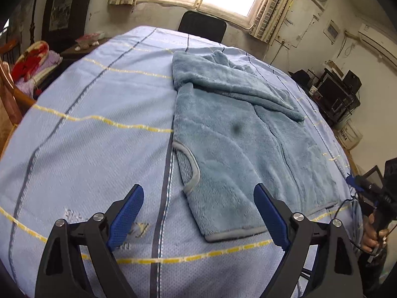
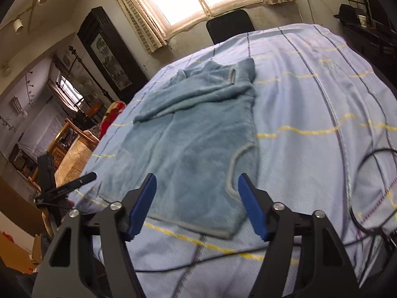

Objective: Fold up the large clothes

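Note:
A fluffy blue-grey garment [image 1: 238,139] lies flat on a table covered with a light blue striped sheet [image 1: 94,139]. One sleeve is folded across its upper part. Grey trim edges its hem and pocket opening. My left gripper [image 1: 198,208] is open and empty, held above the sheet just short of the garment's near hem. In the right wrist view the same garment [image 2: 188,144] lies ahead, and my right gripper [image 2: 197,198] is open and empty above its near hem. The right gripper also shows in the left wrist view [image 1: 377,198], off the table's right edge.
A black chair [image 1: 202,26] stands at the table's far side under a window. A red cushion [image 1: 32,60] and wooden furniture are on the left. Shelves with electronics [image 1: 335,92] stand on the right. A black cable [image 2: 372,191] lies on the sheet at the right.

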The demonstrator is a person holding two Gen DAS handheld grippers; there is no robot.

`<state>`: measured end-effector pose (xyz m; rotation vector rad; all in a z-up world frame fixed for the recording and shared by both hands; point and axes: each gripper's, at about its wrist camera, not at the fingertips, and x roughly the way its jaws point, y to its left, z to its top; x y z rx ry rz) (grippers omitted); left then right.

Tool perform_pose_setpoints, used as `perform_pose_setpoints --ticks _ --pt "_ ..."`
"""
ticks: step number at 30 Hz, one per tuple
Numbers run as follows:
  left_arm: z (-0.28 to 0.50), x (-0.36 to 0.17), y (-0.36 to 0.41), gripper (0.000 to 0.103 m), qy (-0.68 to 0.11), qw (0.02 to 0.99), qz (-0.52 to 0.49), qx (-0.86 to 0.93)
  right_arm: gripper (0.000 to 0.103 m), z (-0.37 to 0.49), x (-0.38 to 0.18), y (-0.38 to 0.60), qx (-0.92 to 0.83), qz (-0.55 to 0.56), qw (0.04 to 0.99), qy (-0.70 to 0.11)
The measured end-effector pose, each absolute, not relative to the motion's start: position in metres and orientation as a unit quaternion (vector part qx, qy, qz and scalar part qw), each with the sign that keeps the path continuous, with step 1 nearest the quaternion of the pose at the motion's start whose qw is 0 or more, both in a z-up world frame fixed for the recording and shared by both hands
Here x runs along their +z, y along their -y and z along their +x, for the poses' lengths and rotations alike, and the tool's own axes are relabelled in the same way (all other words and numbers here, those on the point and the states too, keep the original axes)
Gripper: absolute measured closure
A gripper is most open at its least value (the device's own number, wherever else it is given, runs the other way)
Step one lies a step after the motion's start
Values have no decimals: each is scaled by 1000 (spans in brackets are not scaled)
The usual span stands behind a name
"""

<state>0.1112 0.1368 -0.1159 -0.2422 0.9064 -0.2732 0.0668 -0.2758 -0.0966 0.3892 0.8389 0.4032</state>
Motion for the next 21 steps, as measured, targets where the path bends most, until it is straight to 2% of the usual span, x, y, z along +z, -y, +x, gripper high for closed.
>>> perform_pose_setpoints --ticks 8,15,21 --pt "133 -126 -127 15 -465 858 -138 -168 39 82 -117 282 190 207 856 -434" --pt "149 -133 -121 24 -475 846 -147 -194 39 103 -127 278 192 218 841 -457" --pt "158 -134 -116 24 -478 841 -153 -202 39 117 -130 280 185 231 834 -466"
